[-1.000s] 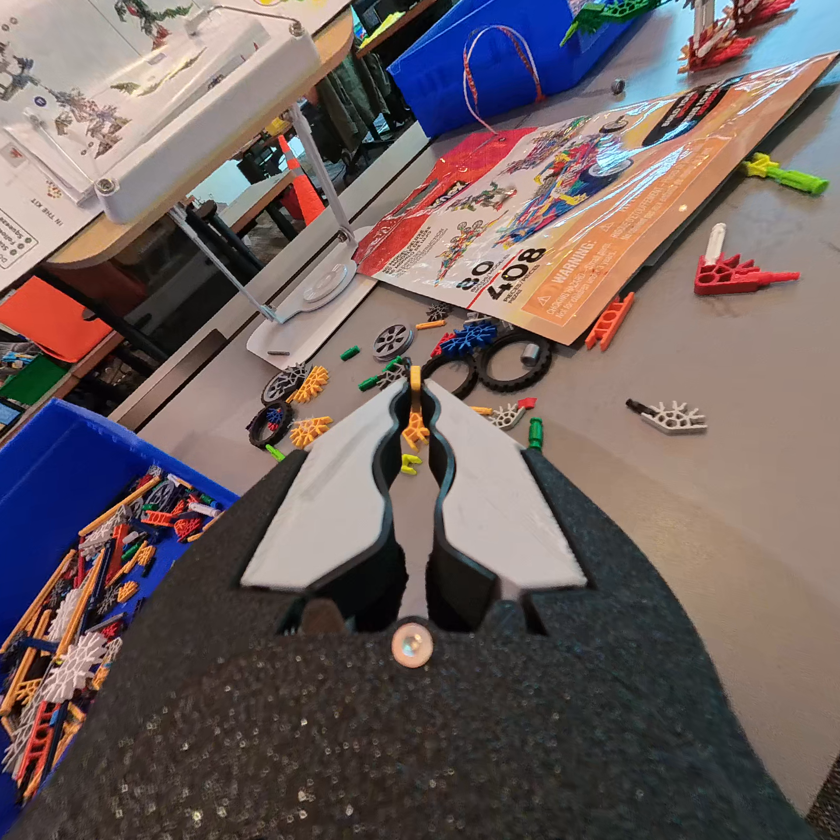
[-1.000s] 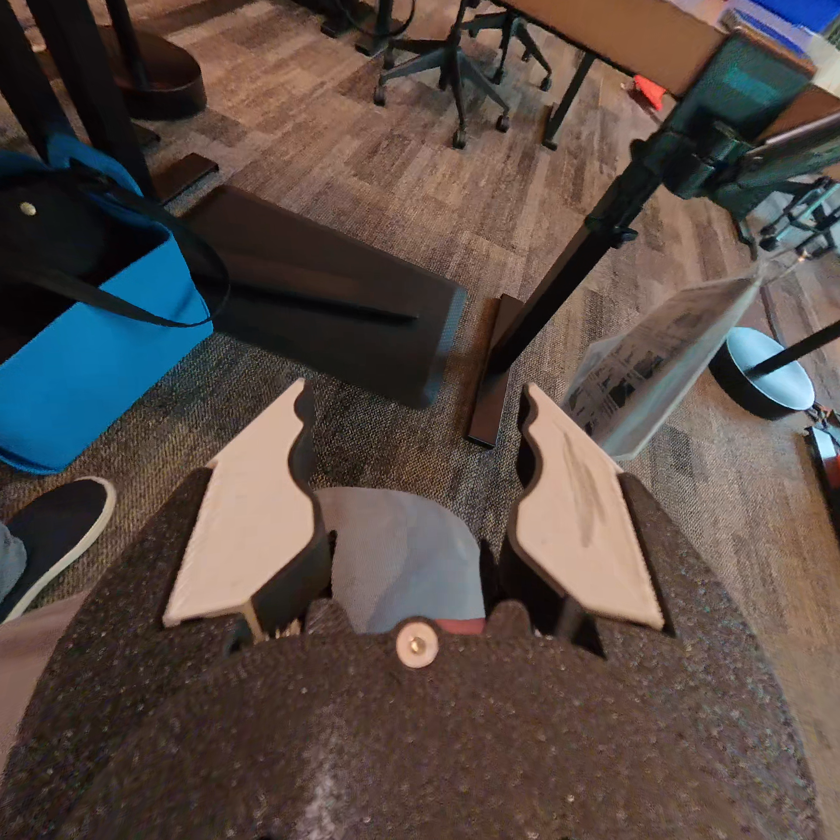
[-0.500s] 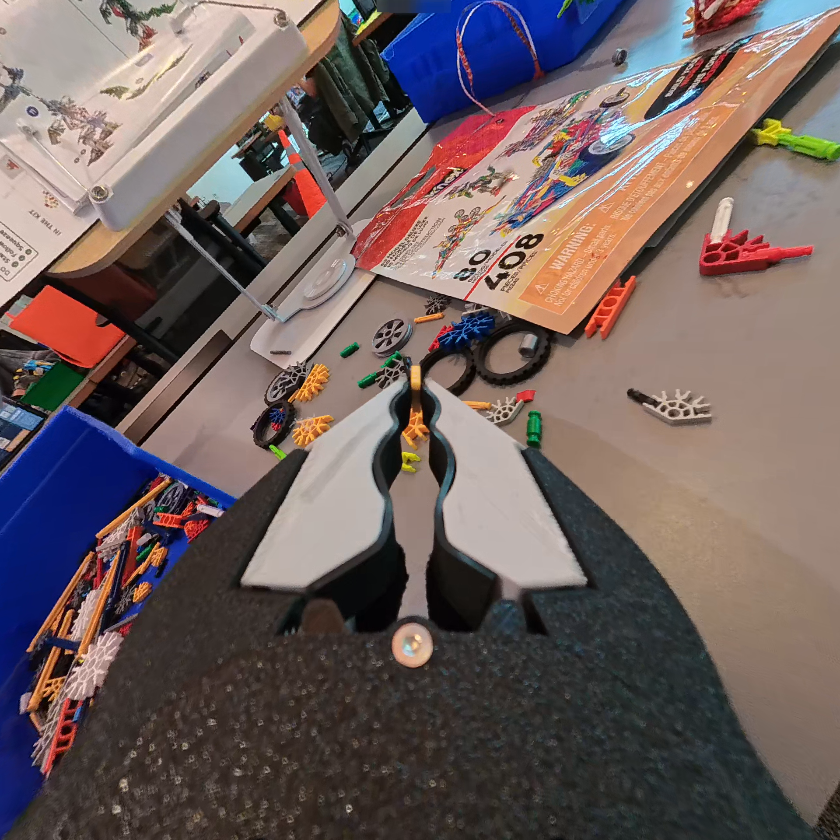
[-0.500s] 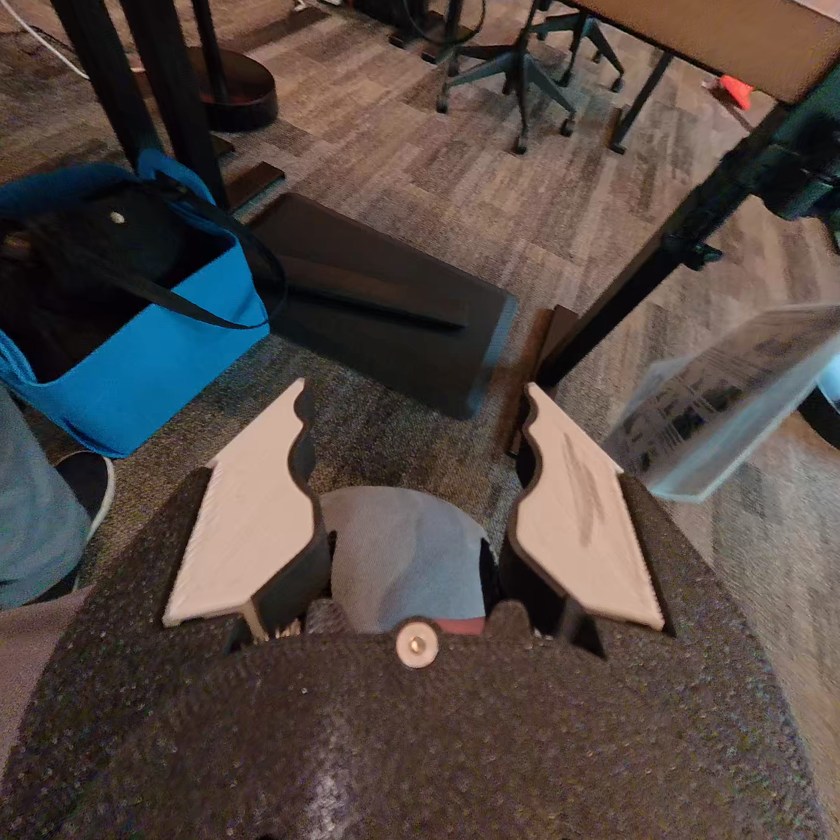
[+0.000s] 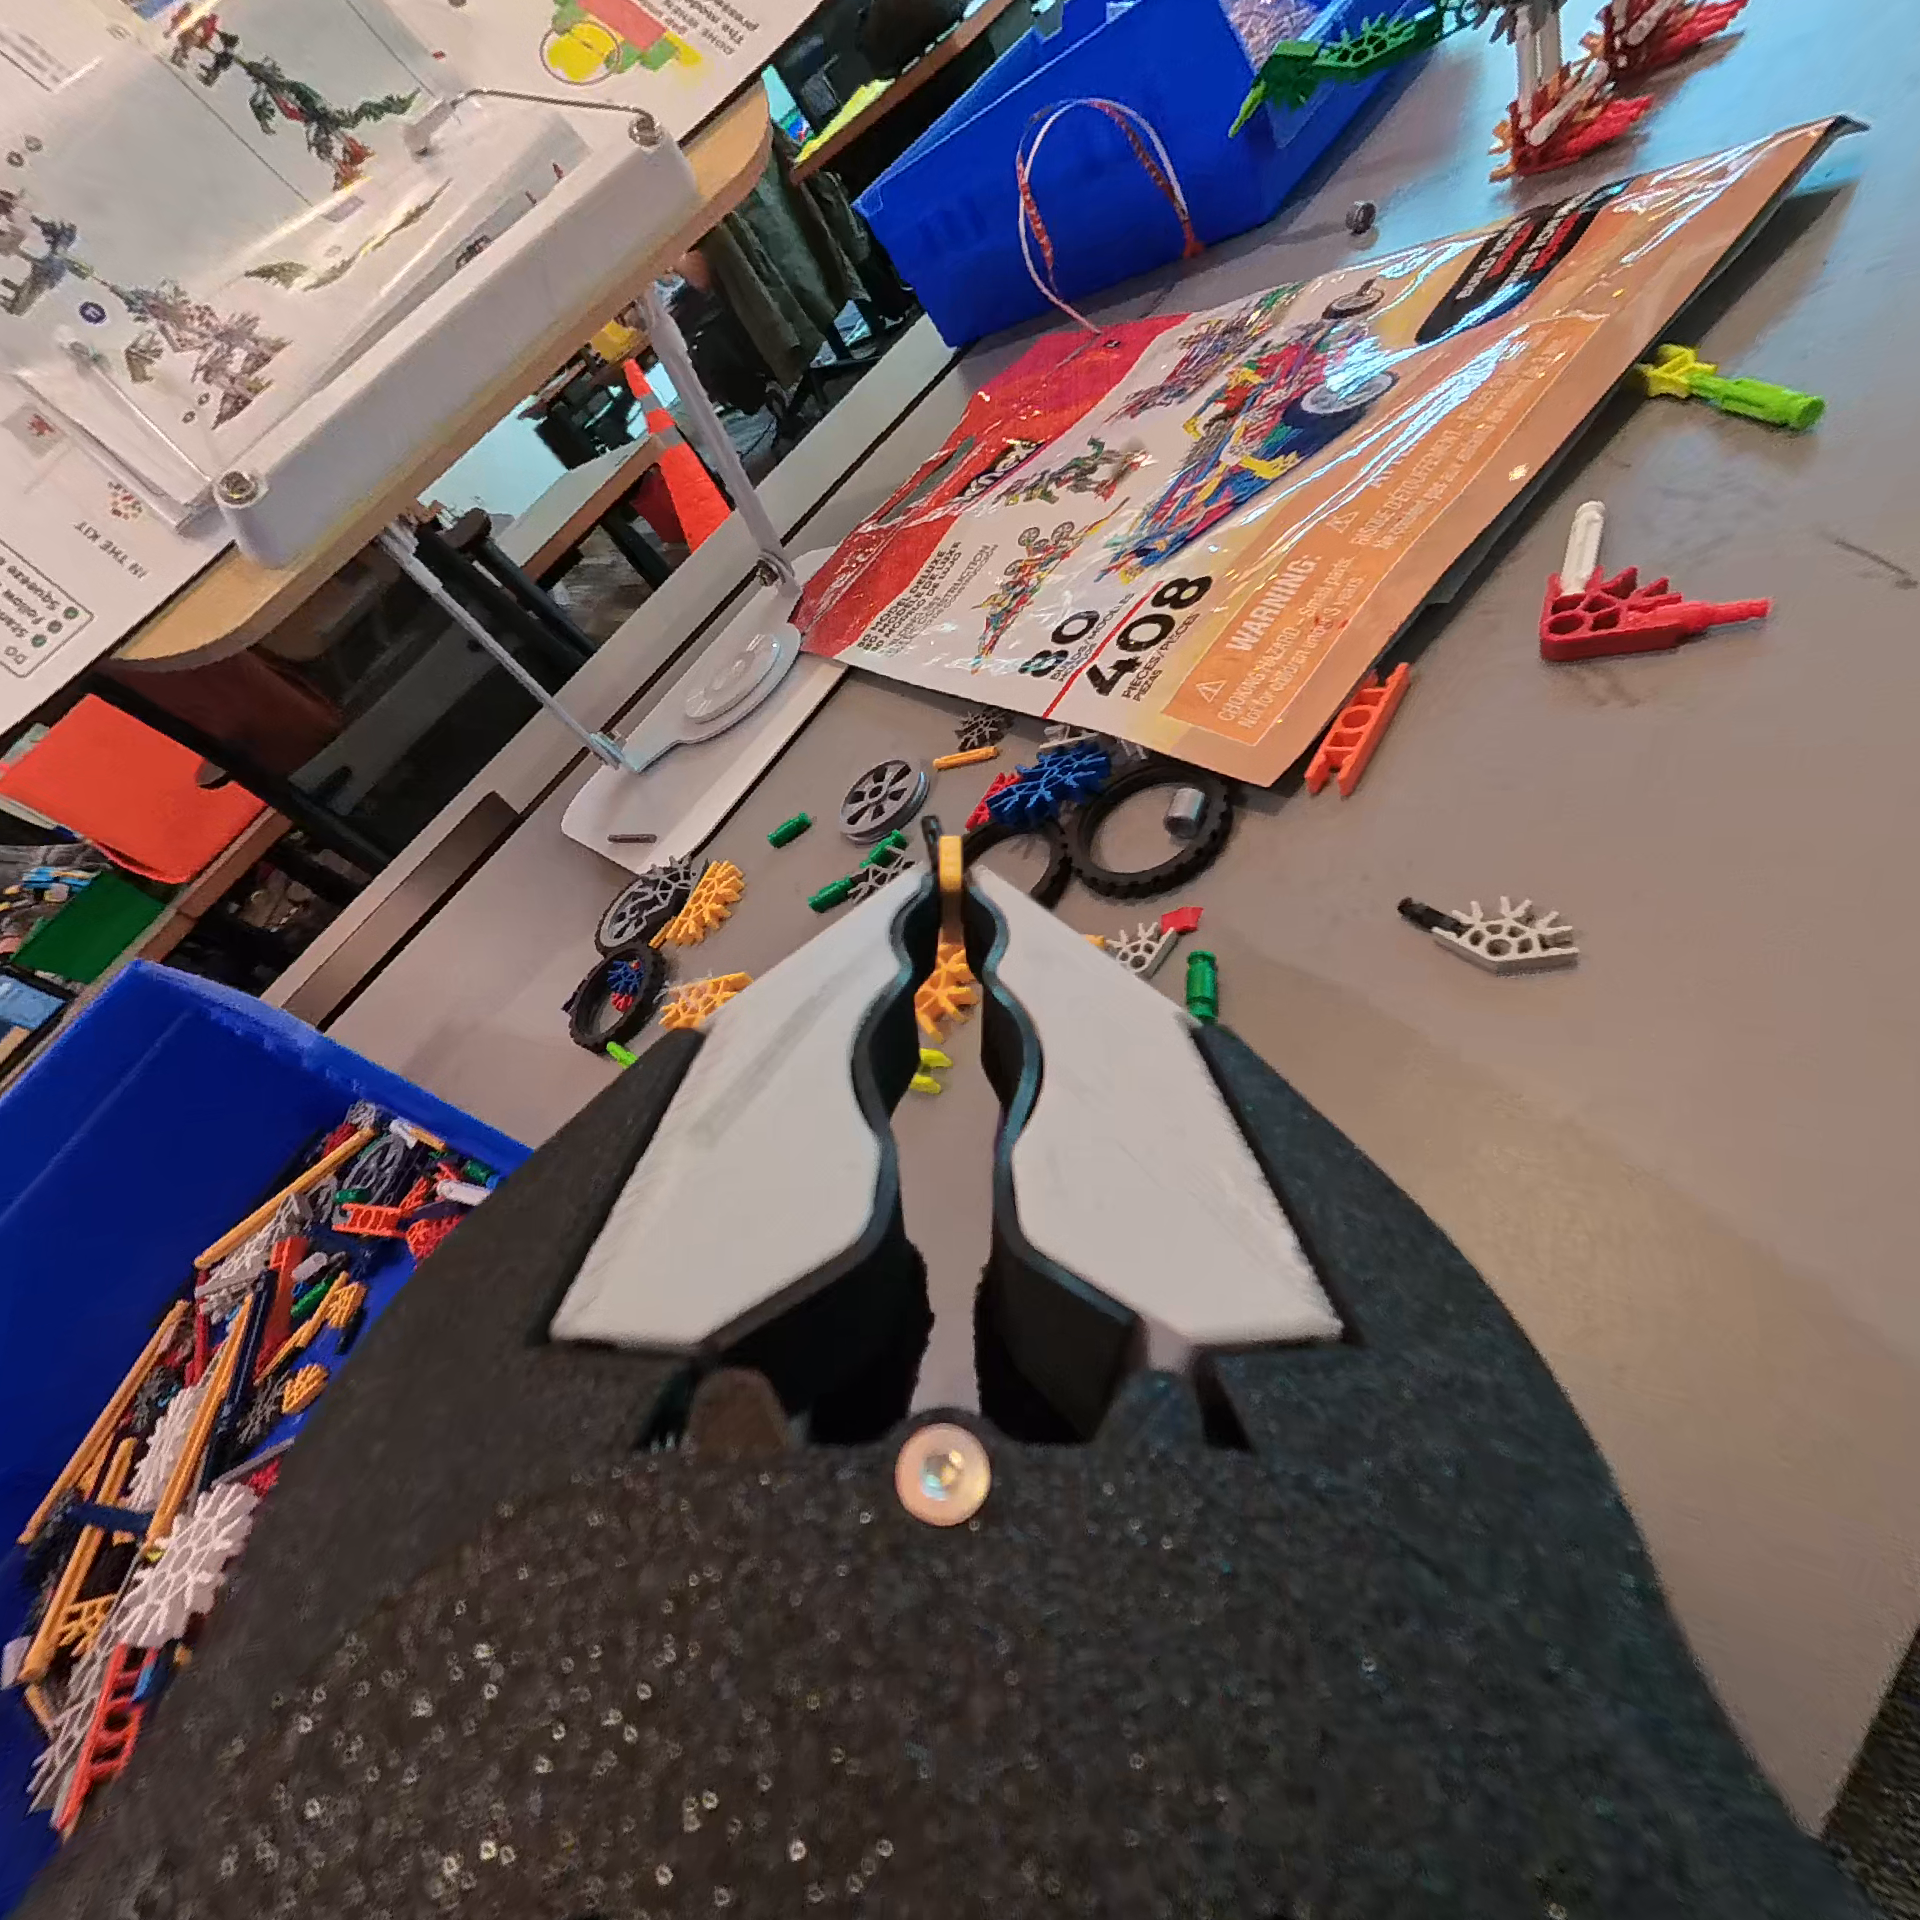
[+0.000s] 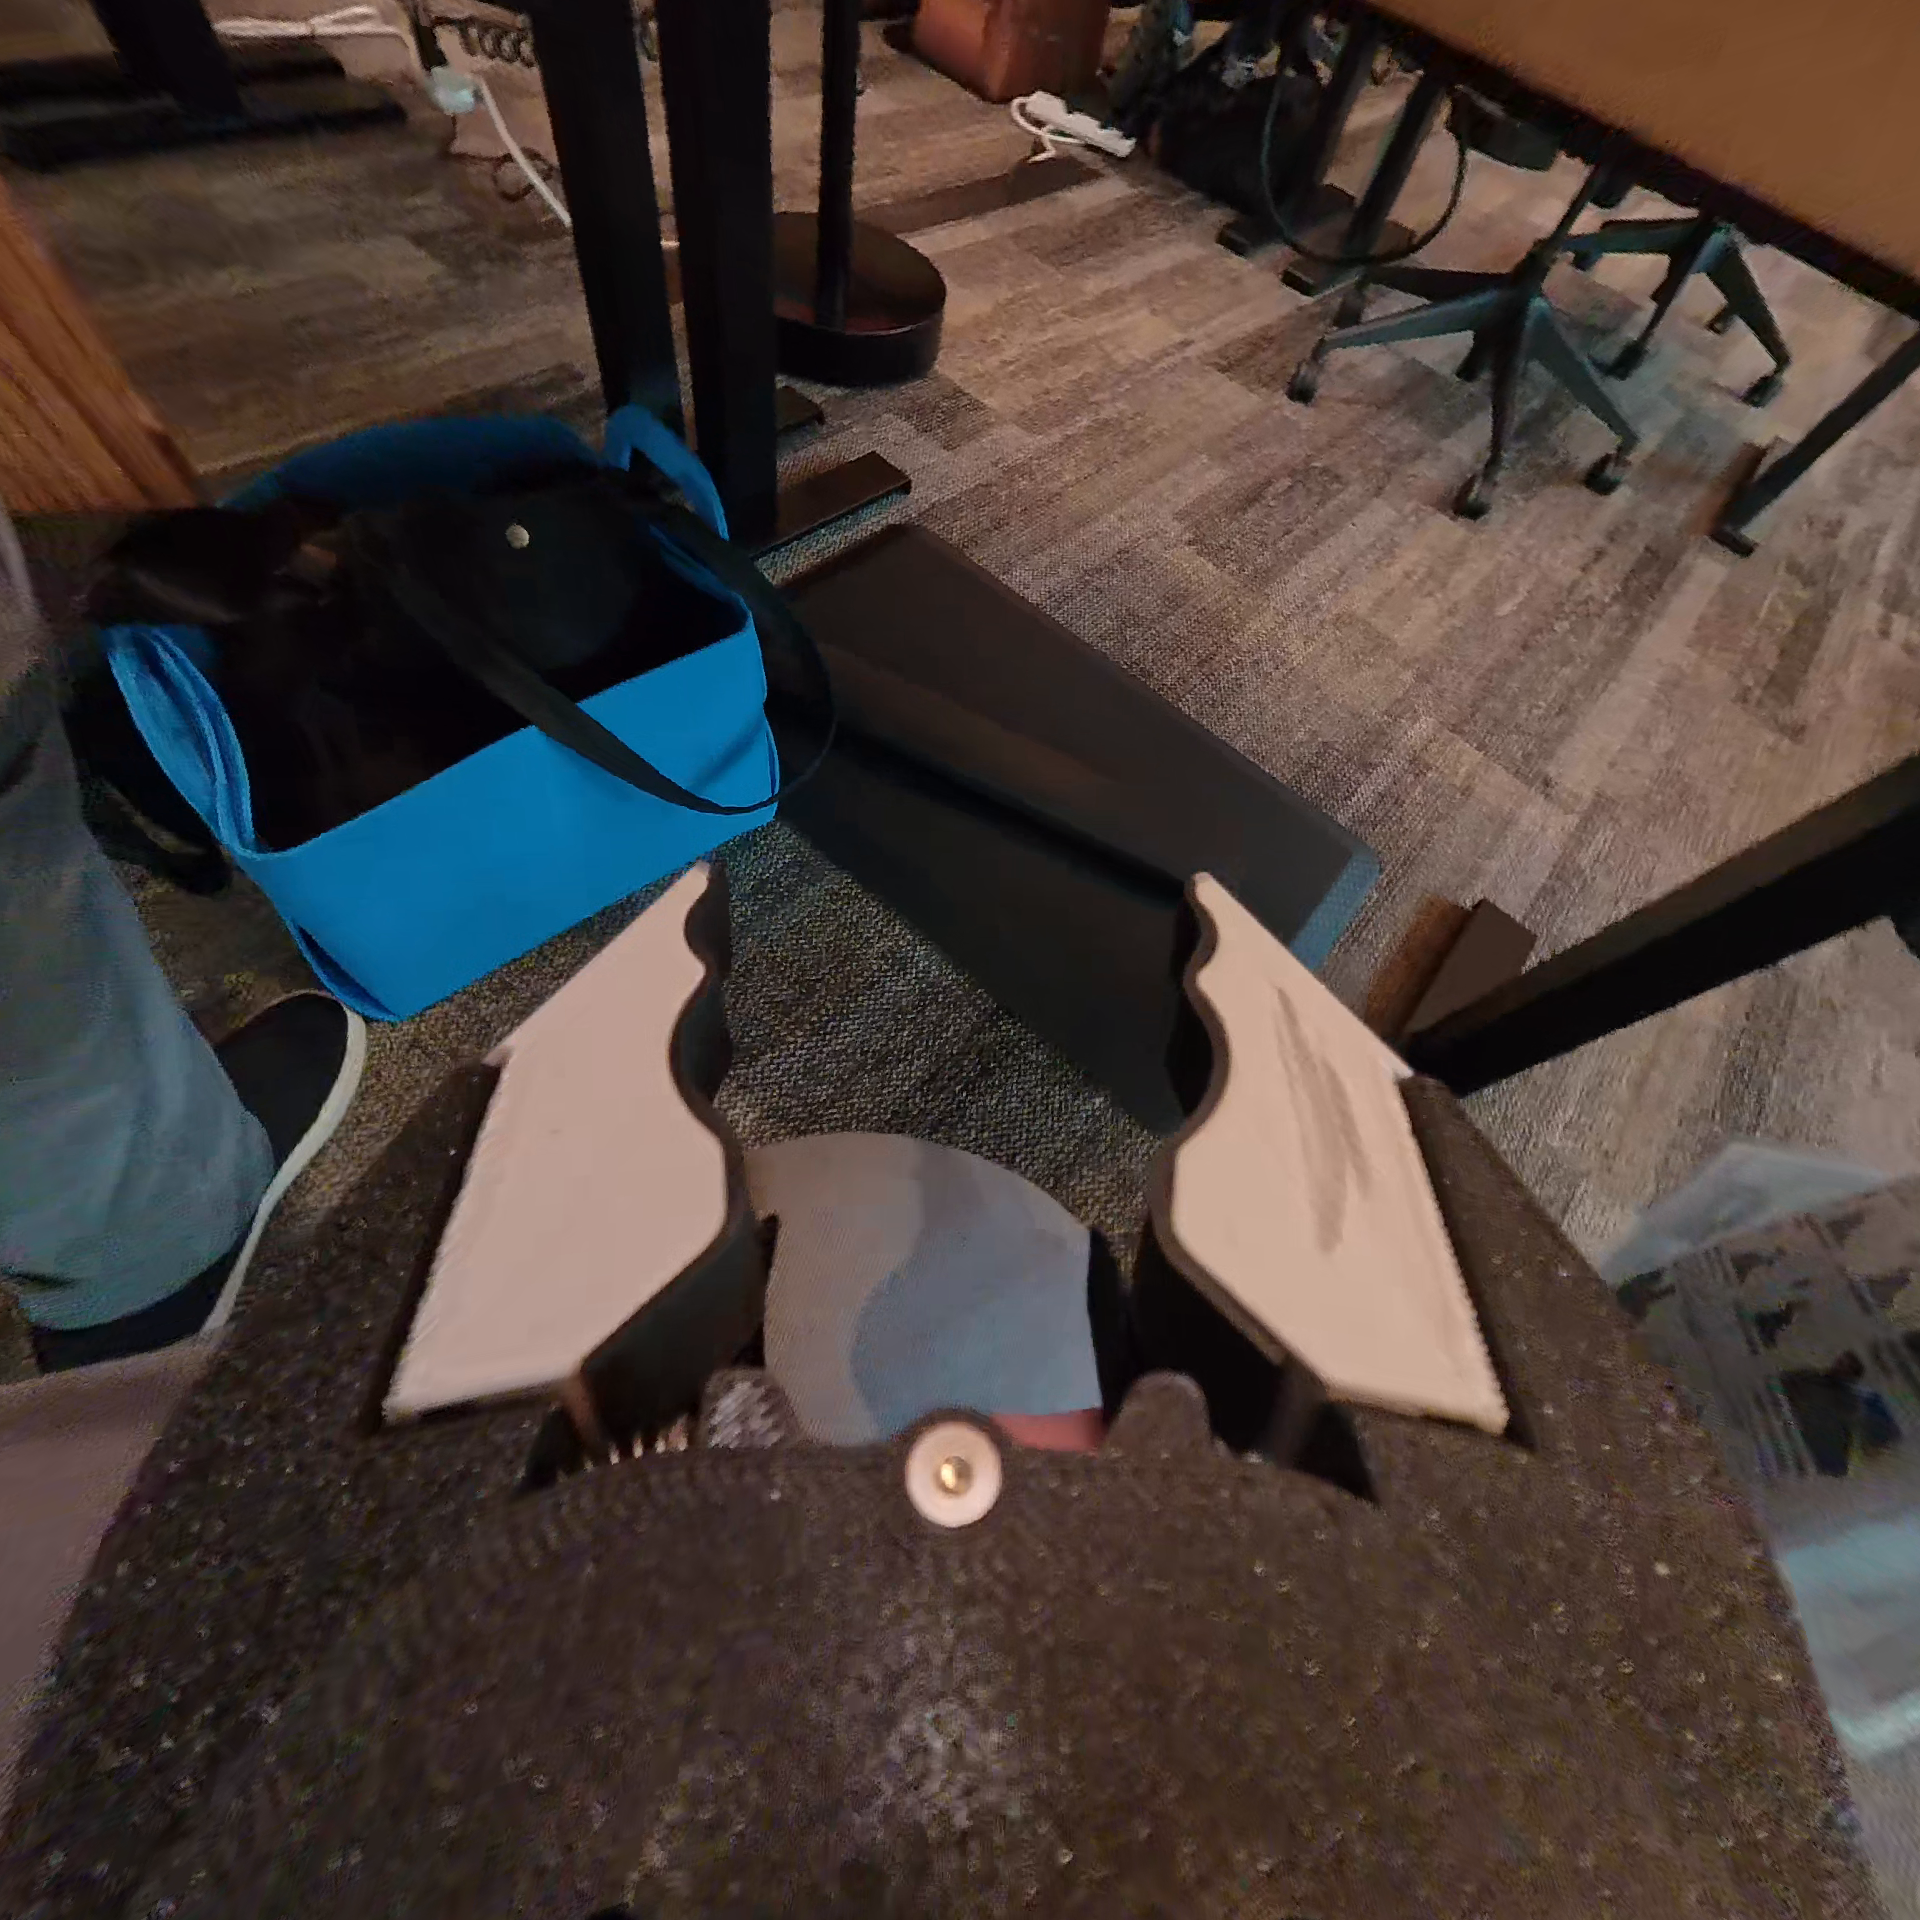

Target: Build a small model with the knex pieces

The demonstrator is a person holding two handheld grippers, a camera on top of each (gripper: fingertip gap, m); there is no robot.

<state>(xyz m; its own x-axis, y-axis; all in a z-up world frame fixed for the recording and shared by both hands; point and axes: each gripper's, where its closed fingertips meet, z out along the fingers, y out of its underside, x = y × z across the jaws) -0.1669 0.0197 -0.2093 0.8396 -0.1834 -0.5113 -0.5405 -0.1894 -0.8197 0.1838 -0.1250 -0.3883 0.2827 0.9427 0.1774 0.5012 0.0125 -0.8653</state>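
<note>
My left gripper (image 5: 948, 883) is shut on a small yellow-orange toy piece (image 5: 948, 971), a short rod with a snowflake-shaped connector, held above the grey table (image 5: 1558, 1091). Just past its tips lie black tyre rings (image 5: 1153, 828), a blue snowflake connector (image 5: 1060, 774), a grey wheel hub (image 5: 883, 798) and small green rods (image 5: 1202, 982). My right gripper (image 6: 951, 914) is open and empty. It hangs off the table, pointing down at the carpet (image 6: 1351, 644), above a flat black base plate (image 6: 1039, 769) and beside a blue bag (image 6: 499, 821).
A blue bin (image 5: 156, 1299) of several loose pieces sits at the left. A printed packaging sheet (image 5: 1299, 457) lies ahead, a second blue bin (image 5: 1091, 177) behind it. A white stand (image 5: 717, 665) holds an instruction page. Red (image 5: 1631, 613) and white (image 5: 1496, 935) pieces lie right. A person's shoe (image 6: 281, 1091) is on the floor. The grippers' ends are close to 40 cm from one another. The grey wheel hub (image 5: 883, 798) is closer to my left gripper, around 15 cm from its tips; the right tips are 50 cm off.
The left gripper has shifted slightly while keeping its hold on the yellow-orange piece. The right gripper has swung so the blue bag and table legs moved toward the view's centre; it stays open.
</note>
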